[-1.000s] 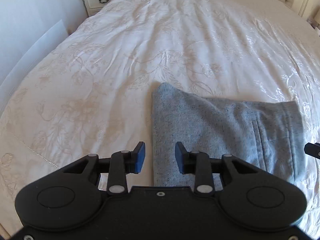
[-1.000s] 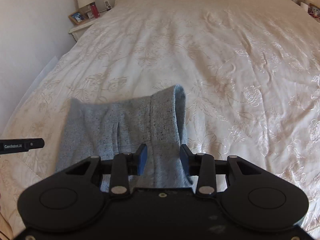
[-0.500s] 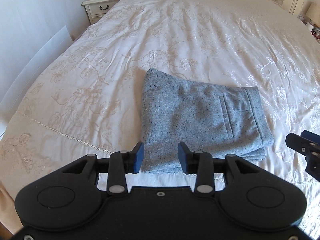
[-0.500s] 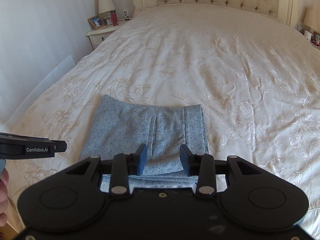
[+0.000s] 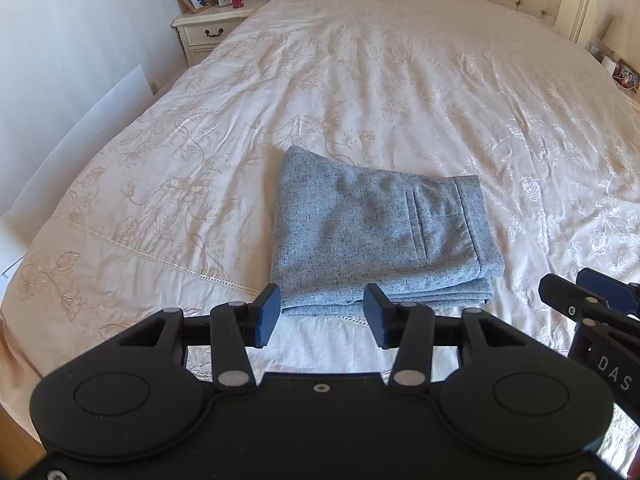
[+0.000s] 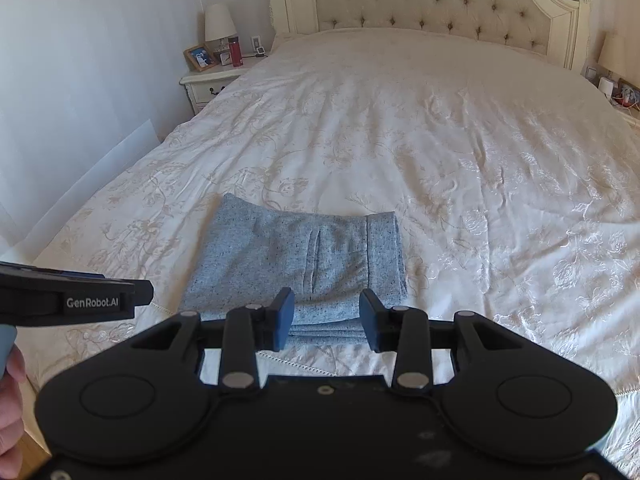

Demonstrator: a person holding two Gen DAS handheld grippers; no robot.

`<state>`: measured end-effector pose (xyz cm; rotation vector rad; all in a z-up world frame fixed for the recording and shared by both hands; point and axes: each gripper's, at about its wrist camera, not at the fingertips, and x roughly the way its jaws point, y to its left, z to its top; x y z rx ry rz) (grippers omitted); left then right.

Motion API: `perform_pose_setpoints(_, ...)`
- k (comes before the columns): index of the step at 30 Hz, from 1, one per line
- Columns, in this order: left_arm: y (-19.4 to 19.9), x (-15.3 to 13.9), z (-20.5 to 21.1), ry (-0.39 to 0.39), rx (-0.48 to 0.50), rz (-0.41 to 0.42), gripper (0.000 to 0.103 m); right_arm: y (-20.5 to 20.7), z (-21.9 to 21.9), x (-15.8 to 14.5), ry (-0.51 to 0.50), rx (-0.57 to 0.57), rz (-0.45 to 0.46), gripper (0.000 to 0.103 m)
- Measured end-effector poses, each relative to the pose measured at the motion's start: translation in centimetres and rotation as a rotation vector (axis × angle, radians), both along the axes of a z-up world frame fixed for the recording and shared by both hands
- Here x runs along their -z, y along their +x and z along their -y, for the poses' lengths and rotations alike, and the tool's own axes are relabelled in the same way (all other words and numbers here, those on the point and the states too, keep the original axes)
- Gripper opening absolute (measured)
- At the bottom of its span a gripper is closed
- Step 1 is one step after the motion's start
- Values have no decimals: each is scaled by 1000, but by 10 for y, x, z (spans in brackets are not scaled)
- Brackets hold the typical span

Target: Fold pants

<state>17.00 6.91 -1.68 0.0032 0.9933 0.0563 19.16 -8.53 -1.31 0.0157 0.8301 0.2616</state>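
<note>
The grey speckled pants (image 5: 376,232) lie folded into a compact stack on the cream bedspread (image 5: 380,80) near the bed's foot, waistband to the right. They also show in the right wrist view (image 6: 304,260). My left gripper (image 5: 320,316) is open and empty, raised just short of the stack's near edge. My right gripper (image 6: 326,320) is open and empty, also held back above the near edge. The right gripper's side shows in the left wrist view (image 5: 592,308), and the left gripper's side in the right wrist view (image 6: 80,300).
A tufted headboard (image 6: 432,0) stands at the far end. A nightstand (image 6: 208,84) at the left holds a lamp, a photo frame and a red bottle. A white wall (image 6: 80,80) runs along the left side. Small items sit at the far right (image 6: 620,92).
Both grippers have pulled back and up from the pants, so the whole folded stack and more of the bed now show. The pants lie still.
</note>
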Motion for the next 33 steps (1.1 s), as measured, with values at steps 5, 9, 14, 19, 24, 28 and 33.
perform_pose_setpoints(5,-6,-4,1,7,-2,6,54,-6,4,-6,5,1,8,39)
perform_pose_setpoints(9,-10,-4,2,3,-3,5,54,-11,4,-7,5,-4,6,39)
perform_pose_setpoints(14,-16,-5,4,-4,0,3,54,-17,3,-7,4,-15,1,39)
perform_pose_setpoints(19,-20,-5,3,-6,-2,3,54,-22,1,-9,5,-24,5,39)
perform_pose_setpoints(24,-23,-6,2,-2,-3,3,54,-26,0,-10,6,-30,6,39)
perform_pose_setpoints(28,-26,-7,2,0,-5,4,54,-28,-2,-10,8,-39,3,39)
perform_pose_setpoints(33,-29,-8,1,6,-6,3,54,-31,-5,-9,6,-48,0,39)
